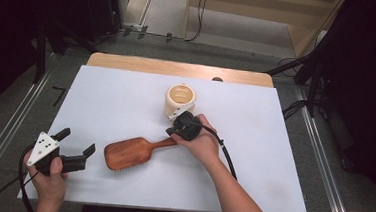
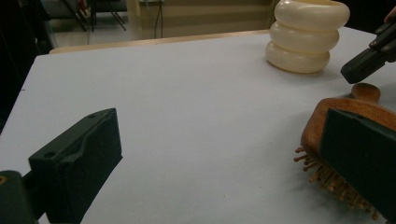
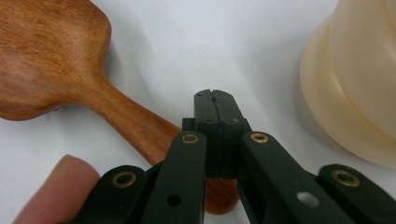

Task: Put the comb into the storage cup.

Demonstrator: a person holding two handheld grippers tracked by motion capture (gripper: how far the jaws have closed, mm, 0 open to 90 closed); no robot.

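On the white tabletop (image 1: 126, 96) a wooden brush (image 1: 130, 153) lies with its bristles down and its handle pointing toward the cream cup (image 1: 180, 99). The handle is free on all sides, so I think it is the natural part to take. The right tool (image 1: 175, 131) is just over the end of this handle, between the brush and the cup. In the right gripper view its jaws are pressed fully together, pad against pad, with nothing between them; the handle (image 3: 135, 126) passes under them, and whether they touch it I cannot tell. So the brush is not gripped. The right hand (image 1: 201, 142) comes in from the near right side, wrist bent, tool pointing down and to the left.

The left tool (image 1: 80, 151) rests low at the near left corner, just beside the brush head. Its jaws stand wide apart and hold nothing. The left hand (image 1: 50, 179) holds it level, pointing toward the brush, probably waiting to help.
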